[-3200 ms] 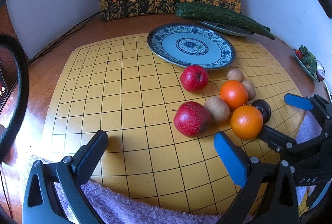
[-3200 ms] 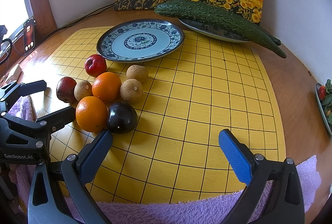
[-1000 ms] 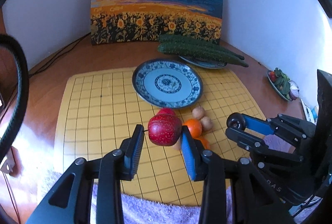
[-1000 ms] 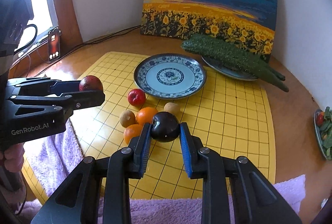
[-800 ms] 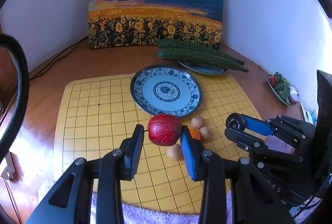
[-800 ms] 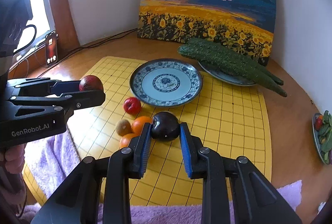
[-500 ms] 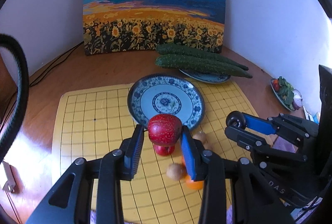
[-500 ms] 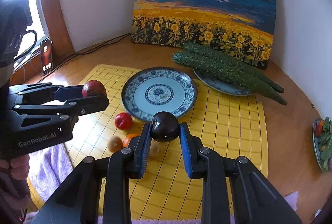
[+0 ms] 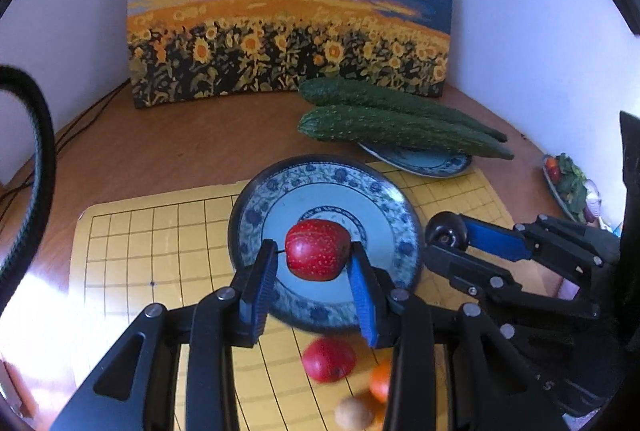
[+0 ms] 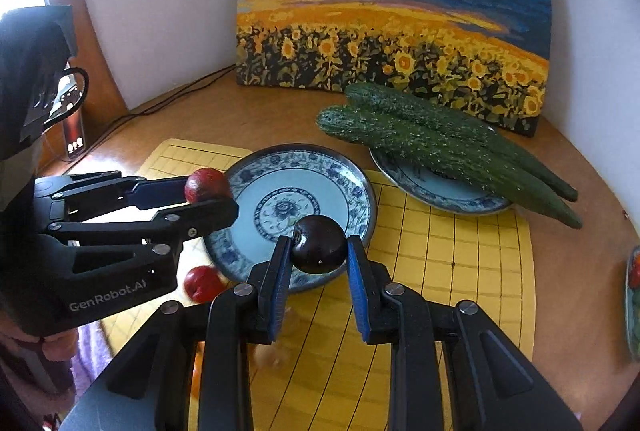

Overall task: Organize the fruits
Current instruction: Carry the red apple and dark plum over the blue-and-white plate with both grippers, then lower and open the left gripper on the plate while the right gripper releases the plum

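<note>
My left gripper [image 9: 316,259] is shut on a red apple [image 9: 318,249] and holds it in the air over the near part of the empty blue-and-white plate [image 9: 256,207]. My right gripper [image 10: 319,255] is shut on a dark plum [image 10: 319,244] above the plate's near right rim [image 10: 362,199]. The left gripper with its apple [image 10: 206,185] shows at the plate's left edge in the right wrist view. The plum [image 9: 446,229] in the right gripper shows at the plate's right edge in the left wrist view. A second red apple [image 9: 329,359], an orange [image 9: 380,379] and a small brown fruit [image 9: 354,413] lie on the yellow grid mat [image 9: 160,251].
Two cucumbers [image 10: 432,143] lie on a second plate [image 10: 432,191] behind right. A sunflower painting [image 10: 392,27] leans on the back wall. A dish of vegetables [image 9: 568,183] sits far right. A phone [image 10: 74,135] and cables are at the left.
Both grippers, open on the table 3.2 s ago, have shut on the apple and the plum, lifted them and moved forward over the plate.
</note>
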The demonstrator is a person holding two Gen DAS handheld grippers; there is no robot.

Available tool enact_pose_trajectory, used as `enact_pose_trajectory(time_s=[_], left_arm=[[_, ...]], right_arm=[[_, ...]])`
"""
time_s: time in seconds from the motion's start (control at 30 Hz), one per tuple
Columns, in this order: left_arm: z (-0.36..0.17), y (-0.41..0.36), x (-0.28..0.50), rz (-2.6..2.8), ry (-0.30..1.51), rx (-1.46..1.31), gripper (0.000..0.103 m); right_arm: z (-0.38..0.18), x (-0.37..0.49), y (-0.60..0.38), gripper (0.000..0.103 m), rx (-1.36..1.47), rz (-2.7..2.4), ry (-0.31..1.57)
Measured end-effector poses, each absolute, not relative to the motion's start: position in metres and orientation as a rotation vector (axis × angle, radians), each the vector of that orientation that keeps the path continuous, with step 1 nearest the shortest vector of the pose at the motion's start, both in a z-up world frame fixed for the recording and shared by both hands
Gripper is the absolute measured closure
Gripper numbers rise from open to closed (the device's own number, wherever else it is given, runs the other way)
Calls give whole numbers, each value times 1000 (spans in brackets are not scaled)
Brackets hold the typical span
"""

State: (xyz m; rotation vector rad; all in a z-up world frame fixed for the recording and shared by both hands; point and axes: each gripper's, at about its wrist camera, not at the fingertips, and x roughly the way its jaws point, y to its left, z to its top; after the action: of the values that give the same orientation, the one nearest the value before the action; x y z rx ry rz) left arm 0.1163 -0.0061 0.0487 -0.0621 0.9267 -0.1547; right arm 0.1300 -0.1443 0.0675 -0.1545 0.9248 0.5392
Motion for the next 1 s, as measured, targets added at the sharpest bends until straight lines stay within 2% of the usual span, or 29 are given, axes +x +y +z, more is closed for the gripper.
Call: enact_pose_trajectory(time_s=[0.23,1.0], left_arm=[[29,1,137,-129,947,-81,66],[16,3,163,-142,938,-76,66]], right_arm=[[50,154,-136,75,-158,556,953],[30,180,-119,75,-189,565,931]])
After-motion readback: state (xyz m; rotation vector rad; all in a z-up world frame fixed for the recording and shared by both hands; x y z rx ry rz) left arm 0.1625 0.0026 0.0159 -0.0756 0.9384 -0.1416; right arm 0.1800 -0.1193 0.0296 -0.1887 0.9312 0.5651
